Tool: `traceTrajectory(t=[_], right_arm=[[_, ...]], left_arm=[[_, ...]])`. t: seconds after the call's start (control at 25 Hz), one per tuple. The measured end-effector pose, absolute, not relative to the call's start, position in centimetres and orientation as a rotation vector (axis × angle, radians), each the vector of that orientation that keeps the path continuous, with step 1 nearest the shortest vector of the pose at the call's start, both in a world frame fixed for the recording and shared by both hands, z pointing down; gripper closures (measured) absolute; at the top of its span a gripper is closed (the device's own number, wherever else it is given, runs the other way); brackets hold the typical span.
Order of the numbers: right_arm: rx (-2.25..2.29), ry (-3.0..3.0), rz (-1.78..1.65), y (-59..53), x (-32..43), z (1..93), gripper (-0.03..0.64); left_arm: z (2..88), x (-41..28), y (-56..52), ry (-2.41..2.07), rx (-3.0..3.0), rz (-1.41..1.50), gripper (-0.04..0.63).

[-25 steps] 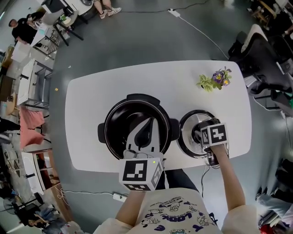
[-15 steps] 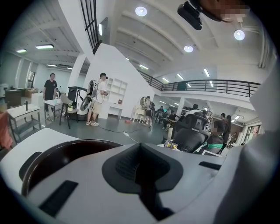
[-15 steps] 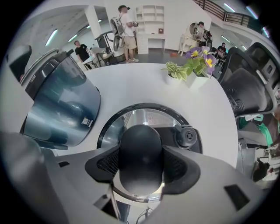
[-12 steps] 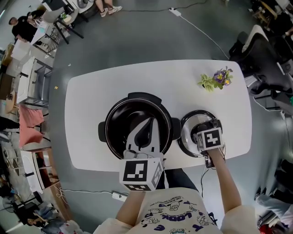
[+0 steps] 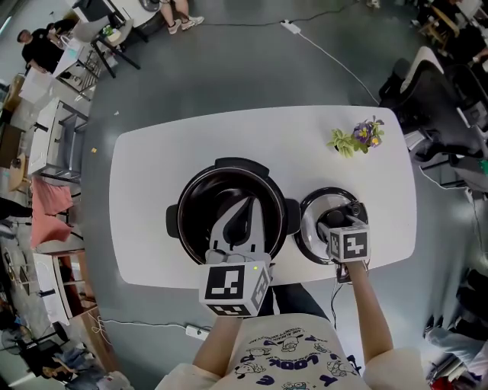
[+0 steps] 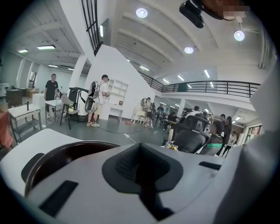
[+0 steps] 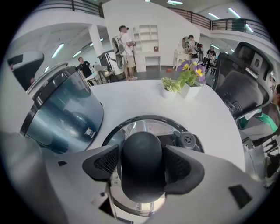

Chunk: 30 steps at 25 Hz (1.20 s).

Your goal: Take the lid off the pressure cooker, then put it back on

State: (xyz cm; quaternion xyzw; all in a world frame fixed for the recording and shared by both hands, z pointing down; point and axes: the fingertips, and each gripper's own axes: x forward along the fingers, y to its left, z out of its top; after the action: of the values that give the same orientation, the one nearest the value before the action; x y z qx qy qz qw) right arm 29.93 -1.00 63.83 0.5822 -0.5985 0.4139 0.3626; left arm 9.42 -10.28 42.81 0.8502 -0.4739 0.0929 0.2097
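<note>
Plainly, the left gripper (image 5: pixel 248 202) was noted shut over the open pressure cooker (image 5: pixel 229 164), the lid (image 5: pixel 315 221) laid on the table (image 5: pixel 152 167) beside it, and a skewed lift was feared, the right gripper's (image 7: pixel 142 164) jaws having just been opened wide, unpressed, around its knob (image 7: pixel 141 148).

Bright, even light comes from round ceiling lamps (image 6: pixel 141 12) overhead. The white surface (image 5: pixel 152 190) glows, with only soft, faint shadows. The glossy wall of the cooker (image 7: pixel 65 113) and the metal of the lid (image 7: pixel 144 124) mirror the room. Both gripper views bend strongly at their edges, with black corners. The parts nearest the lens look soft.
</note>
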Motion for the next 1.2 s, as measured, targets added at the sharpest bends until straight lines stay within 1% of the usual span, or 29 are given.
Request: traceTrajectory(t=[0.04,0.12,0.28,0.36,0.44,0.56,0.64,0.76,0.84,0.92,1.0,1.2], right_arm=[[1.526,-1.574,1.041,-1.3,29.9,63.4,0.255],[1.577,-1.653,0.966,-2.2,29.7,62.0,0.222],[1.701,-1.831,0.756,-4.7,28.8,56.3,0.221],[1.777,-1.885,0.655,-5.6,28.6,52.7,0.257],[1.850,-1.968,0.563,-6.5,28.3,48.9,0.307],[1.973,-2.070,0.436,-7.2,28.4,43.5,0.349],[2.047,-2.090,0.378,-7.4,28.6,40.5,0.397],[2.107,-2.119,0.315,-7.3,28.2,37.2,0.427],[2.151,-2.125,0.260,-7.0,28.1,35.2,0.468],[2.192,-2.119,0.197,-6.8,28.1,33.3,0.489],[2.224,-2.116,0.140,-6.6,28.0,31.7,0.528],[2.276,-2.114,0.039,-5.4,27.7,28.4,0.560]], left_arm=[[42.6,9.3,-10.3,-1.323,2.366,0.254,0.581],[42.2,9.1,-10.4,-1.335,2.372,0.244,0.581],[40.7,8.5,-10.8,-1.365,2.392,0.215,0.581],[39.8,8.4,-11.0,-1.379,2.409,0.197,0.581],[38.7,8.5,-11.1,-1.391,2.426,0.174,0.581],[37.0,8.6,-11.2,-1.404,2.455,0.137,0.581],[35.9,8.7,-11.3,-1.412,2.474,0.114,0.581],[34.5,8.6,-11.0,-1.426,2.493,0.077,0.581],[33.4,8.6,-10.9,-1.433,2.510,0.053,0.581],[32.3,8.7,-10.9,-1.441,2.527,0.028,0.581],[31.2,8.6,-10.8,-1.450,2.542,0.000,0.581],[28.6,8.2,-10.0,-1.473,2.575,-0.052,0.581]])
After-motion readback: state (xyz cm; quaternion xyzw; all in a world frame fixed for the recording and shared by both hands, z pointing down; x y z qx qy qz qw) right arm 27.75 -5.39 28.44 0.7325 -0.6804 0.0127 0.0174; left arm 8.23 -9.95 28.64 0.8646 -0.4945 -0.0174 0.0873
